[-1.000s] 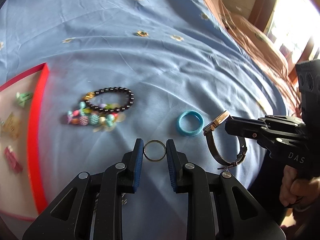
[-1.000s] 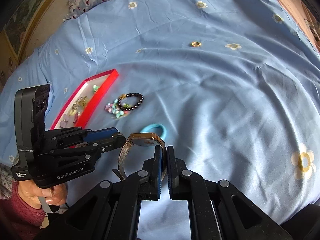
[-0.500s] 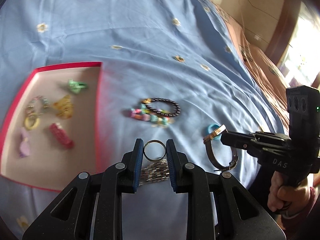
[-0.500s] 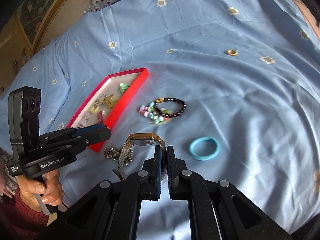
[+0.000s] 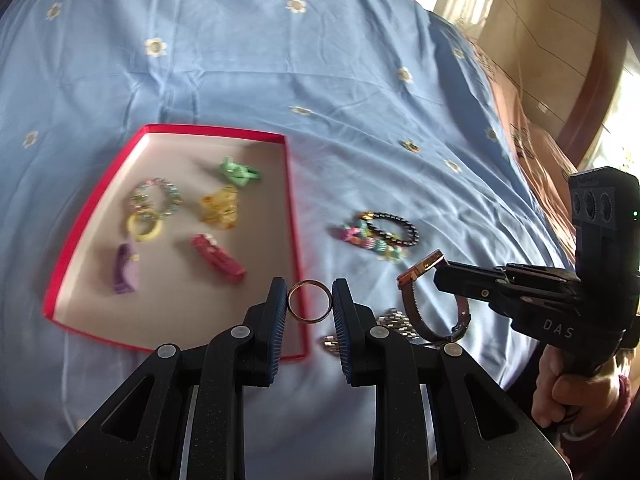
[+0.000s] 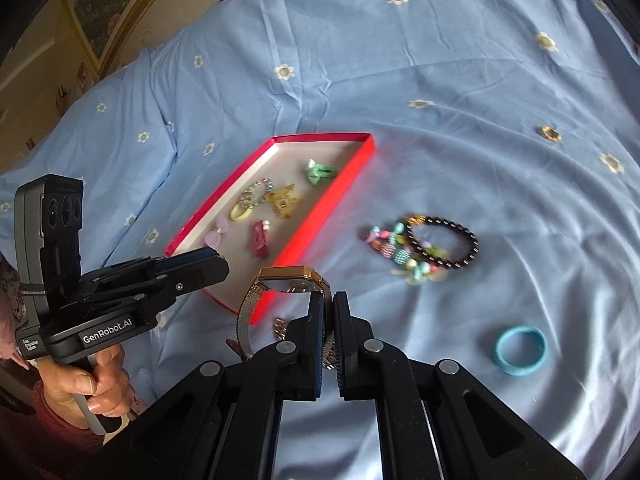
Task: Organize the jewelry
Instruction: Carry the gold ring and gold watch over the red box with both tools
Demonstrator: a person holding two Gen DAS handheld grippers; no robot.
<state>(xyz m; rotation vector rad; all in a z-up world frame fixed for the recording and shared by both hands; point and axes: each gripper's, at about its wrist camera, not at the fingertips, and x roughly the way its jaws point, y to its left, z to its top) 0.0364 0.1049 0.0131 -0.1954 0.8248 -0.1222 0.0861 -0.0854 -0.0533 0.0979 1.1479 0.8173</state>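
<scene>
**Gold ring poised at the tray's near corner**

Gold-toned and thin, the ring (image 5: 310,301) sits pinched across its width between the blue pads of the left gripper (image 5: 310,304), its open face turned toward the camera. Just behind and to the left lies the red tray (image 5: 294,216), already holding hair clips and small bracelets; the ring overlaps the tray's right wall near its front corner. Any drop therefore looks to call for a short move leftward and forward, over the wall onto the pale floor.

The right gripper (image 6: 329,312) is pressed together on the mesh strap of a watch (image 6: 288,278), whose gold case hangs above the tray's near corner. It looks slightly farther from the tray than the left. On the blue sheet (image 6: 440,80), a beaded bracelet cluster (image 6: 424,246) and a blue bangle (image 6: 521,349) wait to the right.
</scene>
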